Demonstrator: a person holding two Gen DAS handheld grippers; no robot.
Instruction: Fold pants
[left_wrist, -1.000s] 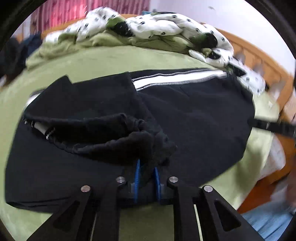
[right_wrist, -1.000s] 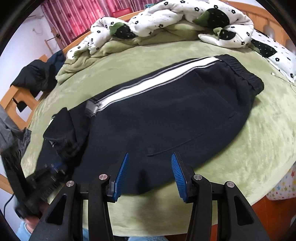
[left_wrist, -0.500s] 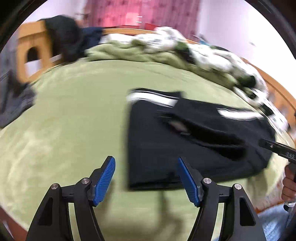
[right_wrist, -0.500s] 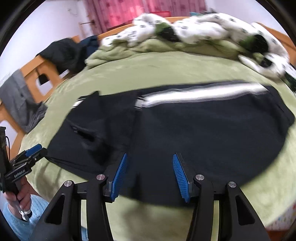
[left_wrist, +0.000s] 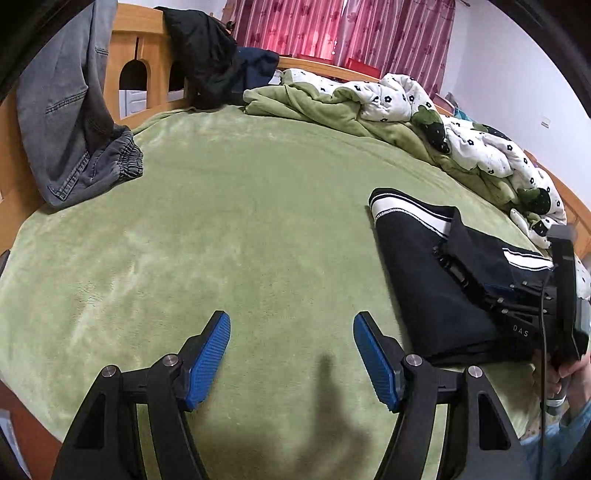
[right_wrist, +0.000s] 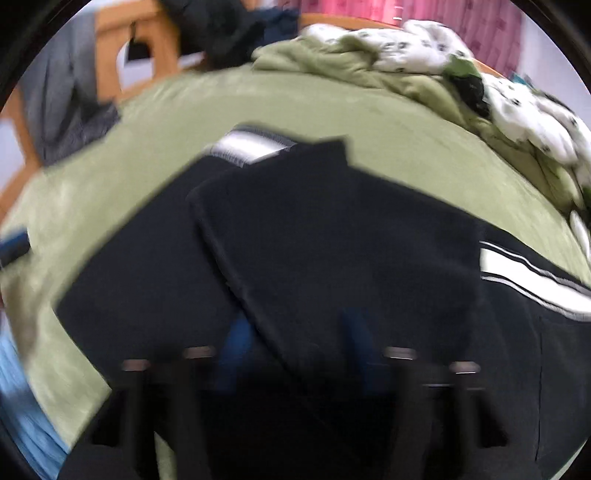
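Note:
The black pants (left_wrist: 436, 291) with a white side stripe lie folded over on the green bed cover, at the right in the left wrist view. My left gripper (left_wrist: 291, 354) is open and empty above bare cover, left of the pants. The right gripper's body (left_wrist: 532, 306) shows over the pants' near right part. In the blurred right wrist view the pants (right_wrist: 314, 251) fill the middle, one leg end laid across the rest. My right gripper (right_wrist: 295, 350) hangs low over them with the blue pads apart and nothing between them.
A green bed cover (left_wrist: 221, 229) spans the bed. Grey jeans (left_wrist: 70, 122) hang on the wooden bed frame at the left. A crumpled white flowered quilt (left_wrist: 443, 129) and dark clothes (left_wrist: 210, 62) lie along the far edge.
My left gripper let go of the pant leg, opened and swung left away from the pants. My right gripper moved in low over the folded pants.

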